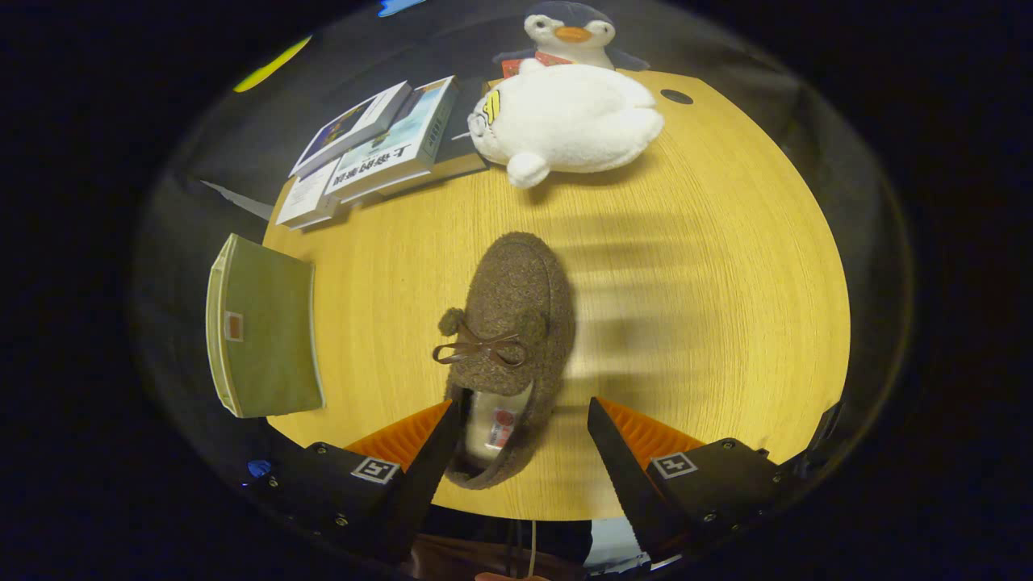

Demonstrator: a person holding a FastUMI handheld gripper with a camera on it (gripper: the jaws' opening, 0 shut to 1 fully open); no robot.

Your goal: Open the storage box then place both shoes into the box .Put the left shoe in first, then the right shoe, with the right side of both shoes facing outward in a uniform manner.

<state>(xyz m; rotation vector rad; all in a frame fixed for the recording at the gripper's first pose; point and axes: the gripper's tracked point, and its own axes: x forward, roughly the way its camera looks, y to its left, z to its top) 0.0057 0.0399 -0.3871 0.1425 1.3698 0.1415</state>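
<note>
**Fingers spread around the heel of a brown shoe**

The gripper (pixel 523 420) hangs over a round wooden table (pixel 710 307) with its two fingers spread wide apart, grasping nothing. Between them lies the heel end of a brown fuzzy shoe (pixel 508 323), its toe pointing toward 12 o'clock, away from the fingers. The heel sits close against the left finger, possibly touching it, while a clear gap of bare table separates the shoe from the right finger. A thin brown bow (pixel 478 350) with a small pompom is tied across the top of the shoe, and a pale insole with a small label shows inside the opening.

At about 9 o'clock from the shoe, at the table's edge, rests a green storage box (pixel 262 327), lid closed, well apart from the shoe. At about 11 o'clock a stack of books (pixel 379 149) lies fanned at the far edge. At 12 to 1 o'clock, beyond the toe, a white plush toy (pixel 569 121) lies on the table, and just behind it stands a penguin plush (pixel 569 32). A small dark hole (pixel 676 97) marks the tabletop at about 1 o'clock.
</note>
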